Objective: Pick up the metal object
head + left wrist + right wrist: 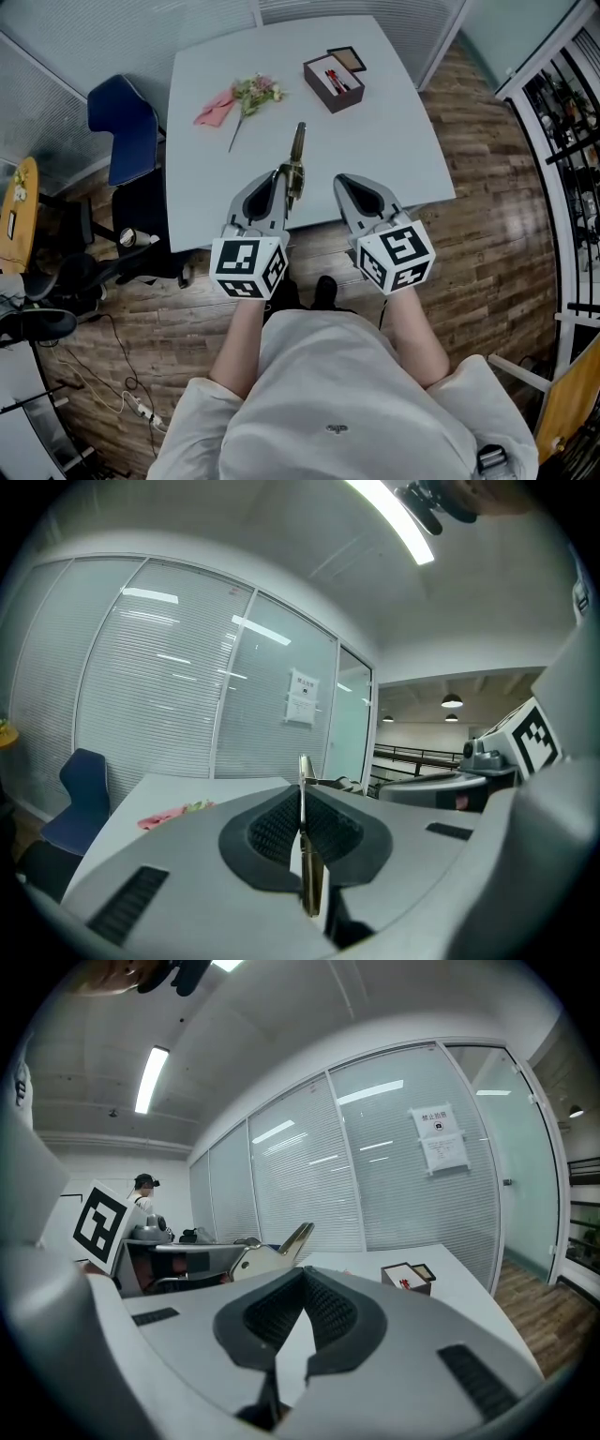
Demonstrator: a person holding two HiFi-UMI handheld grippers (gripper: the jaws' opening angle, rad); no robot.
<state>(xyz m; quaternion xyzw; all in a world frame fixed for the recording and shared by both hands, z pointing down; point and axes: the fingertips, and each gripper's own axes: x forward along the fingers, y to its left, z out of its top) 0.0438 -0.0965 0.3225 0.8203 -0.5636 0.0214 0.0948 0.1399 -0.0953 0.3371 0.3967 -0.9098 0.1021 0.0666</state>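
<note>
A long brass-coloured metal object [296,155] sticks out forward over the near part of the white table [394,141]. My left gripper [281,180] is shut on its near end. In the left gripper view the metal object [307,864] stands as a thin edge pinched between the dark pads, my left gripper [302,803] closed round it. My right gripper [346,182] hovers beside it on the right, over the table's near edge, shut with nothing in it. In the right gripper view its tips [302,1274] meet, and the metal object [281,1244] shows to the left.
A dark open box [334,82] with small items stands at the table's far right. A flower sprig [251,95] and a pink piece [216,110] lie at the far left. A blue chair [122,127] stands left of the table; shelving [567,141] is at the right.
</note>
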